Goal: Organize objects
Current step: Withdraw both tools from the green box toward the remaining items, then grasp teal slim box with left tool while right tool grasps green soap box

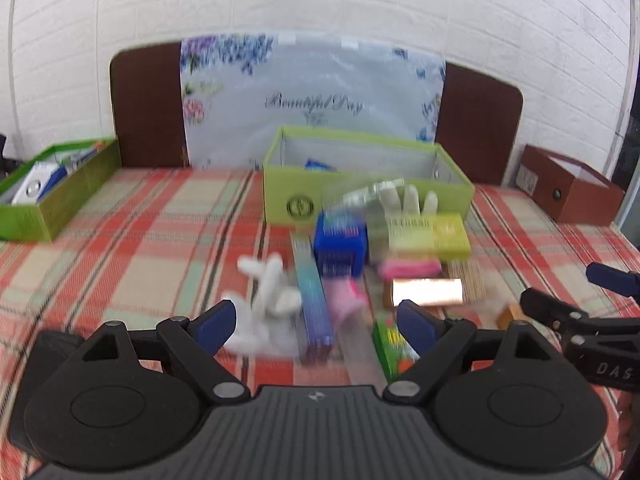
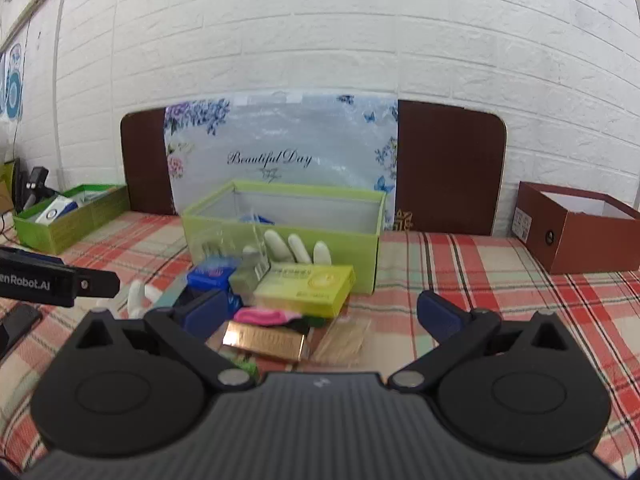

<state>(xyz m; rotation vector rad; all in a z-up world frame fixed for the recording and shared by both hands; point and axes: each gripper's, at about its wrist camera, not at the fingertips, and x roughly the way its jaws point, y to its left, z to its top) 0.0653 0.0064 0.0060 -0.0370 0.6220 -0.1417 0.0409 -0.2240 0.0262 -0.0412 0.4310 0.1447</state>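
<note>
A heap of small objects lies on the plaid cloth in front of a green open box (image 1: 360, 196) (image 2: 280, 240). In it are a white glove (image 1: 268, 296), a long blue-purple box (image 1: 314, 312), a blue box (image 1: 340, 244) (image 2: 208, 276), a yellow-green box (image 1: 428, 236) (image 2: 308, 288), a pink item (image 1: 408, 268) (image 2: 264, 316), a shiny copper-coloured box (image 1: 426, 292) (image 2: 264, 340), a second white glove (image 2: 296, 248) and a pack of wooden sticks (image 2: 344, 340). My left gripper (image 1: 316, 326) is open above the heap's near side. My right gripper (image 2: 320, 316) is open, holding nothing.
A second green box (image 1: 44, 192) (image 2: 68, 216) with items stands at the far left. A brown cardboard box (image 1: 568, 188) (image 2: 576, 228) stands at the right. A floral bag (image 2: 280, 152) leans on a dark headboard against the white brick wall.
</note>
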